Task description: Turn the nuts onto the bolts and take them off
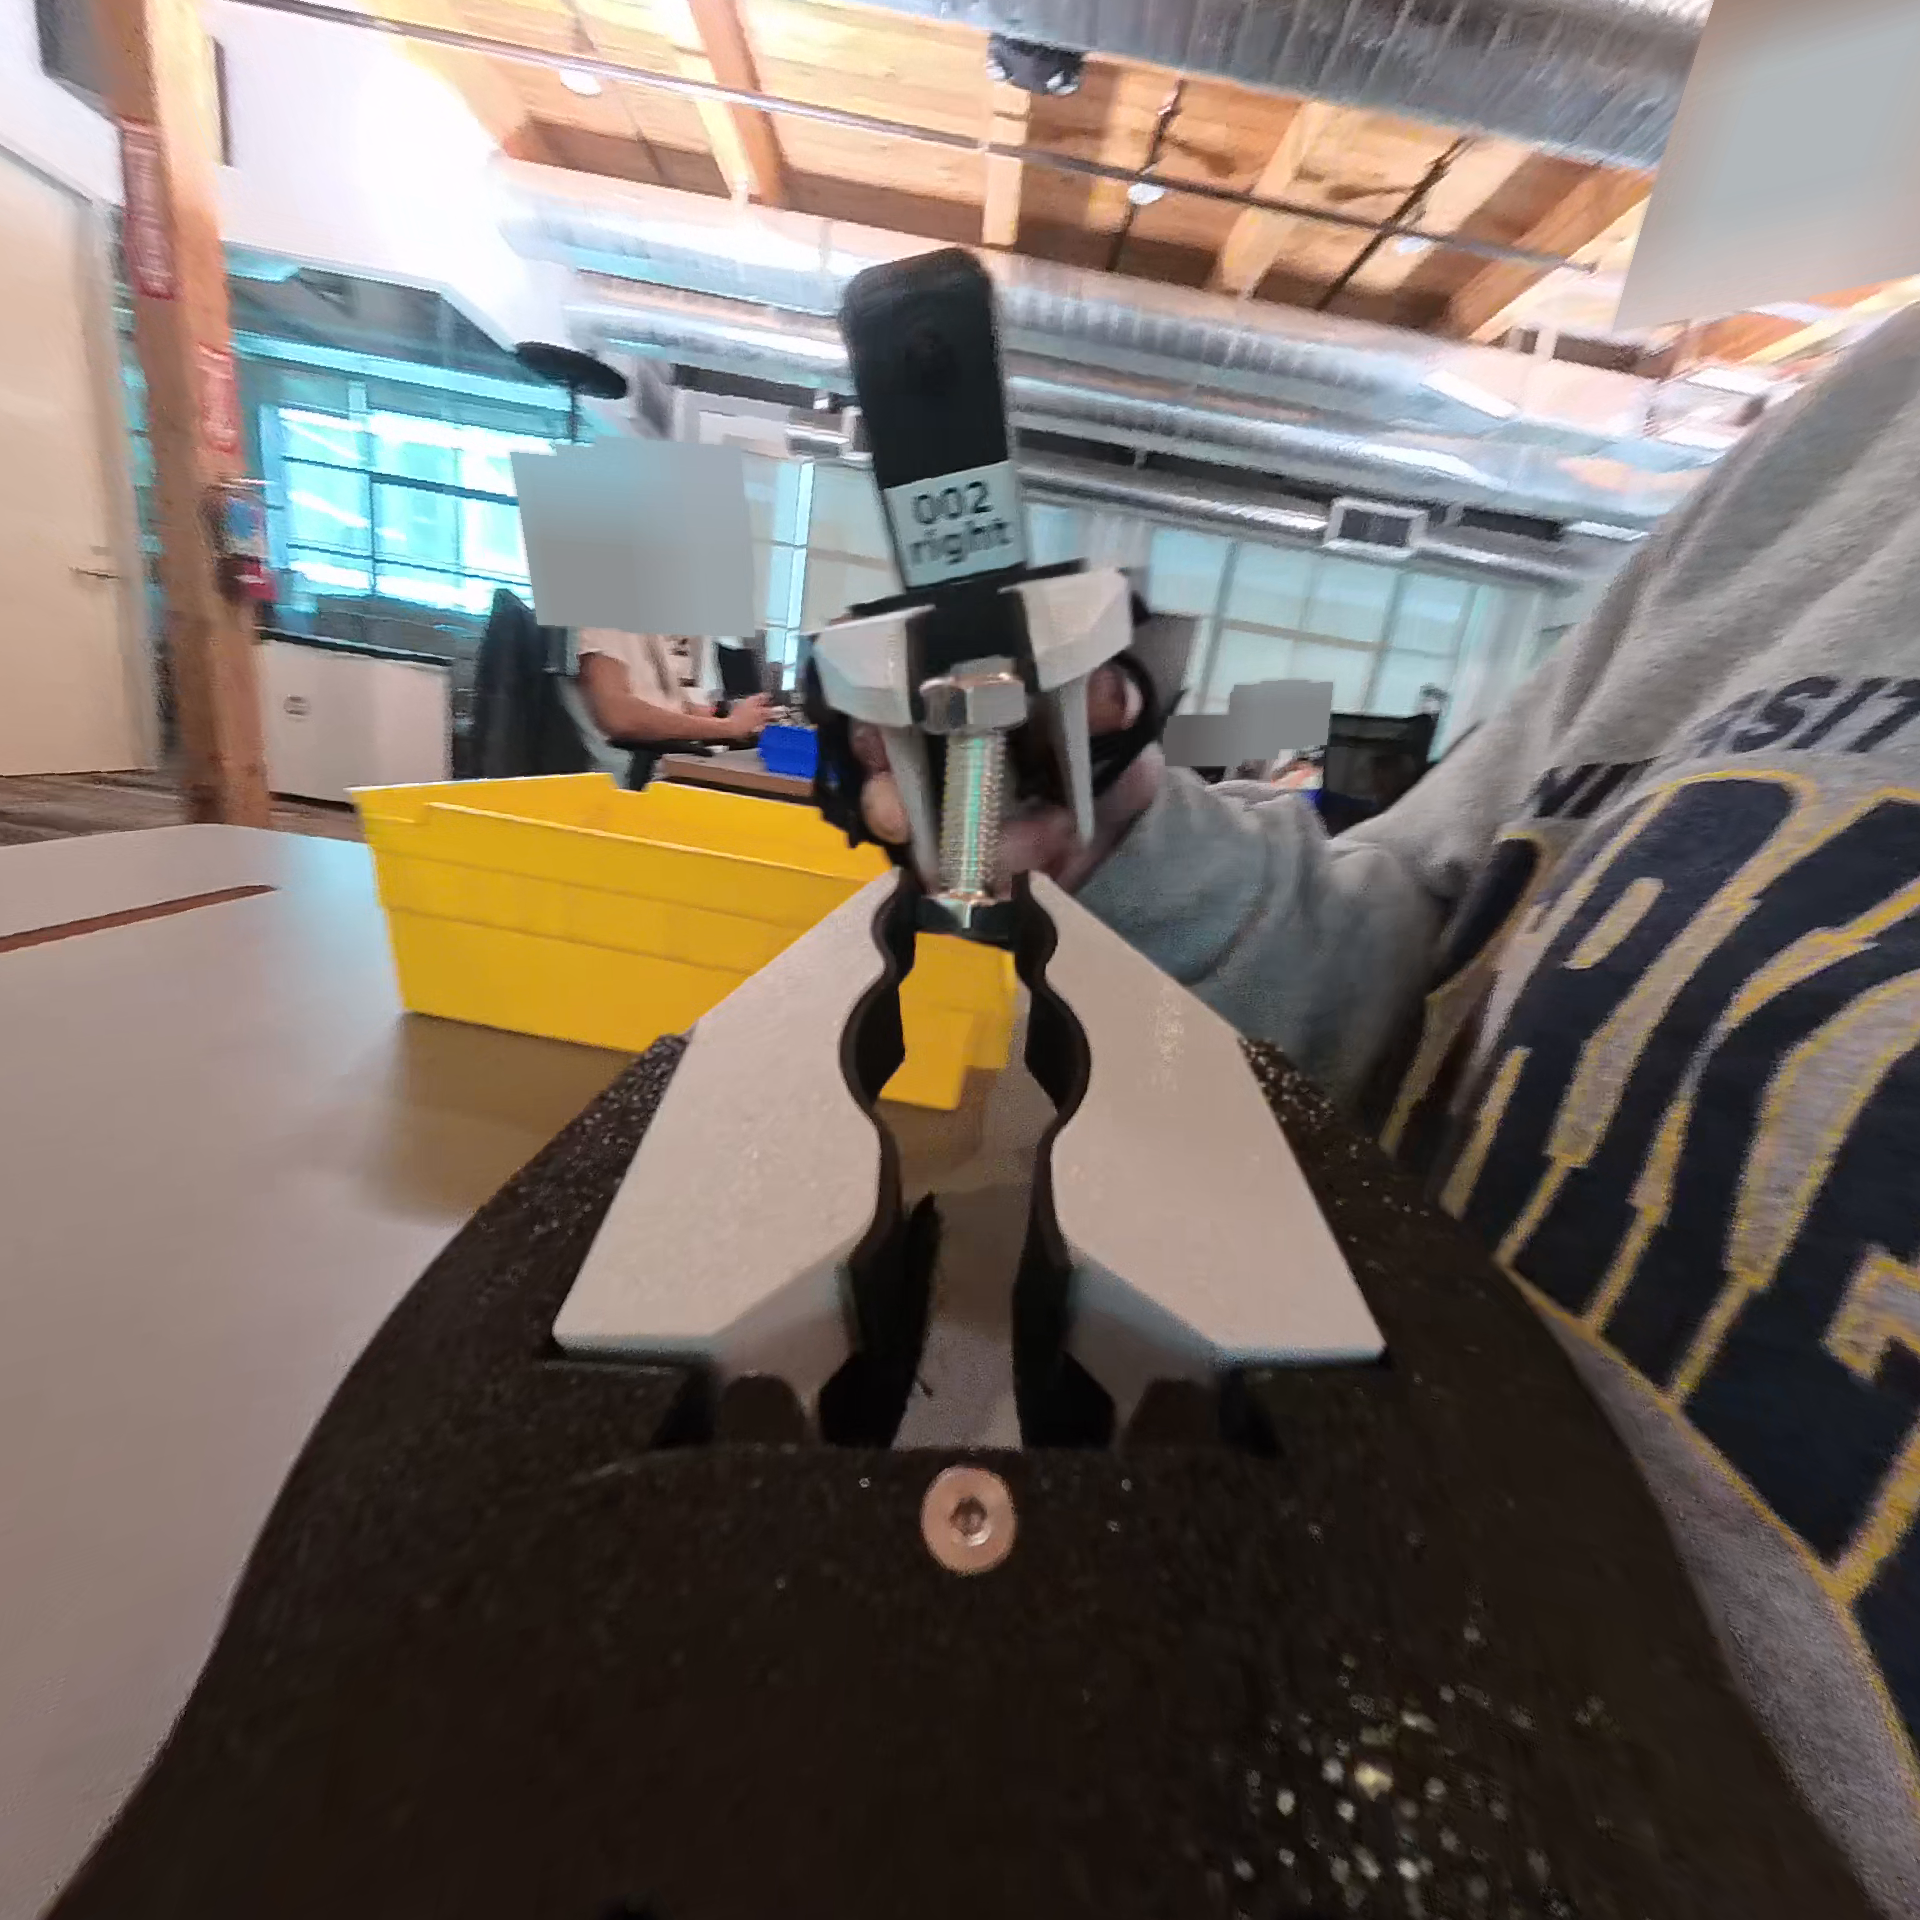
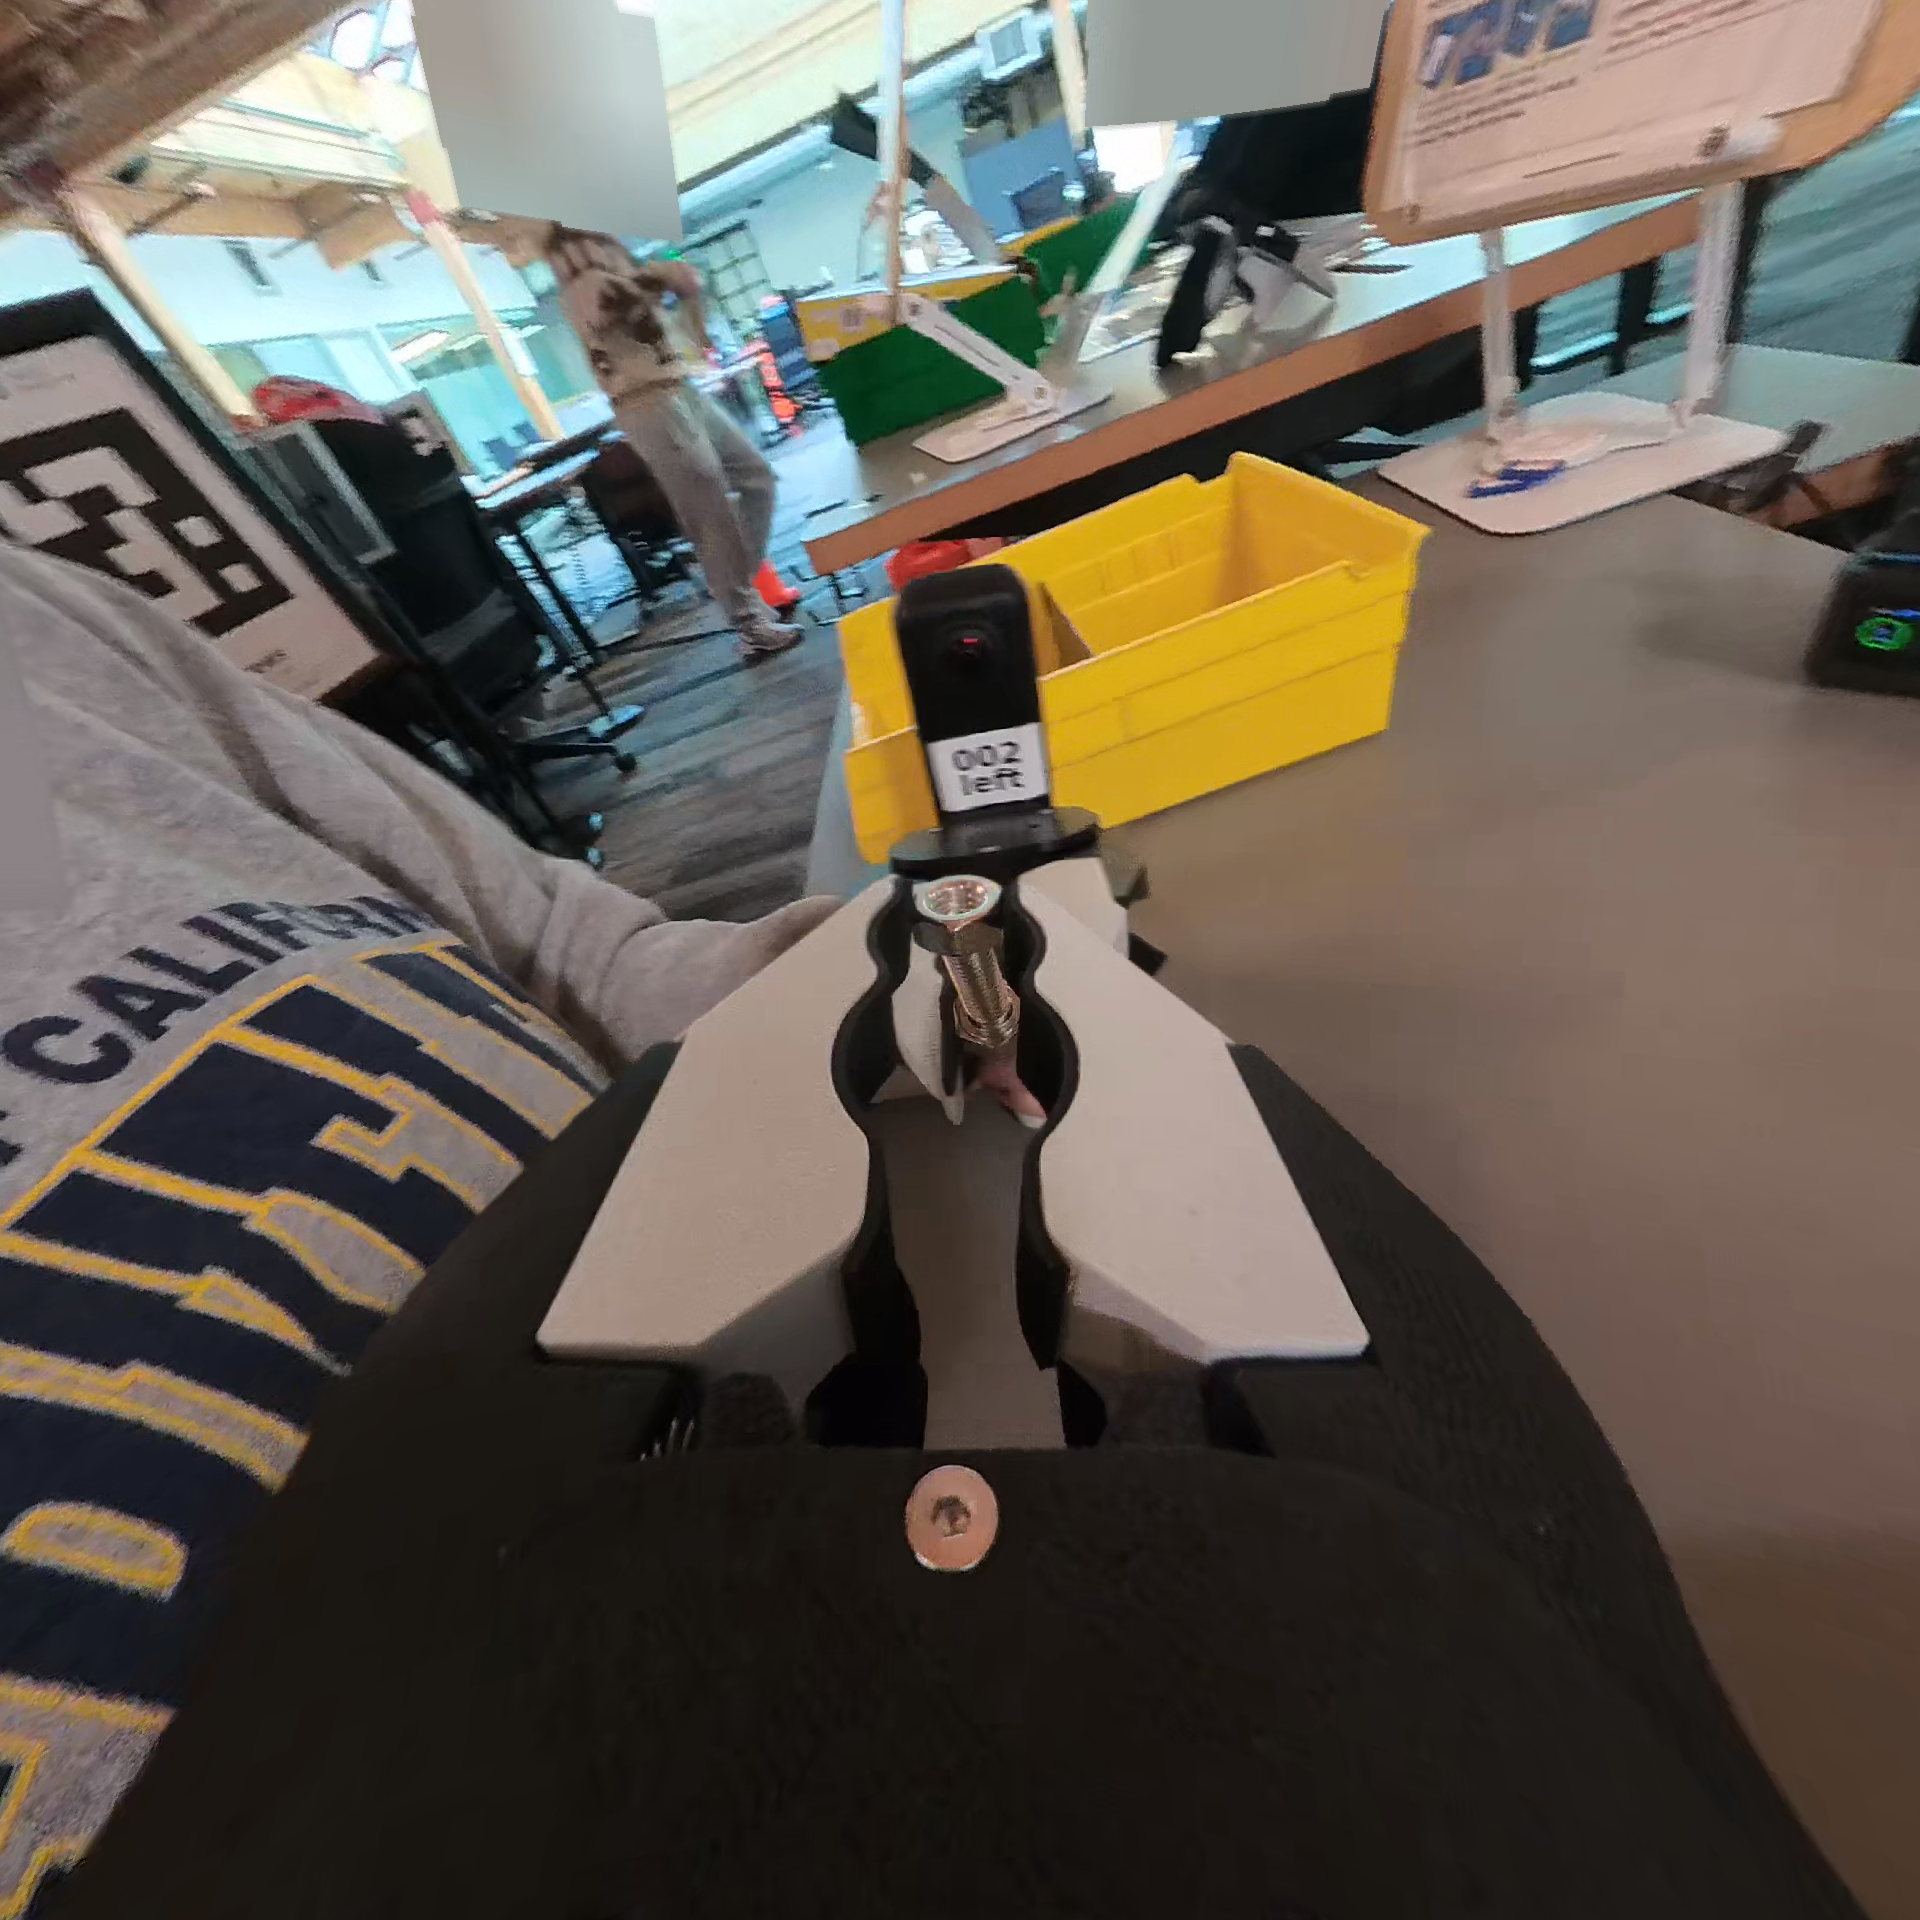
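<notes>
Left wrist view: the left tool [image 1: 963, 912] is drawn narrow, its black-lined grey plastic tips pinching a small steel hex nut [image 1: 966, 916] at the lower end of a threaded, zinc-bright bolt [image 1: 968, 800]. The bolt stands nearly upright in the air above the counter [image 1: 208, 1039]. The right tool [image 1: 997, 847] faces this one and carries a black camera [image 1: 930, 374] with a pale printed label. A yellow plastic bin [image 1: 582, 914] sits behind. To the left the smooth grey counter lies open up to its far edge. A grey sweatshirt sleeve [image 1: 1662, 935] with navy, yellow-edged lettering fills the right side.

Right wrist view: the right tool's scalloped tips sit closed on the bolt's hex head, and the shaft runs away to the nut. The bin stands by the counter's far left edge, with bare counter to the right. A small black device [image 2: 1870, 623] with a green light stands at the frame's right border.
</notes>
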The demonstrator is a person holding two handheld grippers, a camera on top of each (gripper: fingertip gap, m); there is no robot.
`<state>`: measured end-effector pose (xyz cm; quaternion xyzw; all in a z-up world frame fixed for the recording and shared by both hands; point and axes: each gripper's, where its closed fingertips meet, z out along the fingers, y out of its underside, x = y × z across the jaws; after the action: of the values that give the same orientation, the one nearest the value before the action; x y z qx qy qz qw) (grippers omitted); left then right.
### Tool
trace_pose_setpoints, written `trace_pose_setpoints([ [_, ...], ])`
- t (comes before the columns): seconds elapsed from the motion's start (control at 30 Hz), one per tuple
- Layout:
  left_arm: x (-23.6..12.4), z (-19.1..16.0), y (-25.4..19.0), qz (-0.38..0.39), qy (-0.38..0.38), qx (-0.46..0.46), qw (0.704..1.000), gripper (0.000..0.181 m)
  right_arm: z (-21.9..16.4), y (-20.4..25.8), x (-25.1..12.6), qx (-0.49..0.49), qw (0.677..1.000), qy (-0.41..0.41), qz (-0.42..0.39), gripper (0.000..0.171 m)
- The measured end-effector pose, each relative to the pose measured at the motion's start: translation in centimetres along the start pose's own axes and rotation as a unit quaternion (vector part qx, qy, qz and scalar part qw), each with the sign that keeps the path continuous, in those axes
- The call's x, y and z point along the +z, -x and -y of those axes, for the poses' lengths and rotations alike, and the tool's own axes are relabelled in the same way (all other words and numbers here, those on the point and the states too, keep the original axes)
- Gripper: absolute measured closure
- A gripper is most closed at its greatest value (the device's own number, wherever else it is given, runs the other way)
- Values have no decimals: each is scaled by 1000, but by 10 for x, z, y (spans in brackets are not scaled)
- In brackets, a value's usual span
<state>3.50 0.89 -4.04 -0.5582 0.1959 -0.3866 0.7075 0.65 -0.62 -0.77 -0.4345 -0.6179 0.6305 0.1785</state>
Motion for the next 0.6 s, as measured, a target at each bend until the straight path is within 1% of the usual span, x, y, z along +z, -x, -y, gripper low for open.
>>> trace_pose_setpoints([
  [0.07,0,-1,7,30,4,16,999,165,0,-7,0,6,999,-11,-38,155],
  [0.23,-3,0,18,75,-4,32,997,165,4,-18,1,25,990,-77,-119,156],
  [0.43,-5,-1,27,112,3,46,993,165,5,-28,1,-1,965,-125,-230,156],
  [0.53,-5,0,28,116,2,47,992,165,6,-29,1,-10,955,-142,-261,155],
  [0.6,-5,0,28,116,2,46,992,165,6,-29,1,-10,954,-146,-263,155],
])
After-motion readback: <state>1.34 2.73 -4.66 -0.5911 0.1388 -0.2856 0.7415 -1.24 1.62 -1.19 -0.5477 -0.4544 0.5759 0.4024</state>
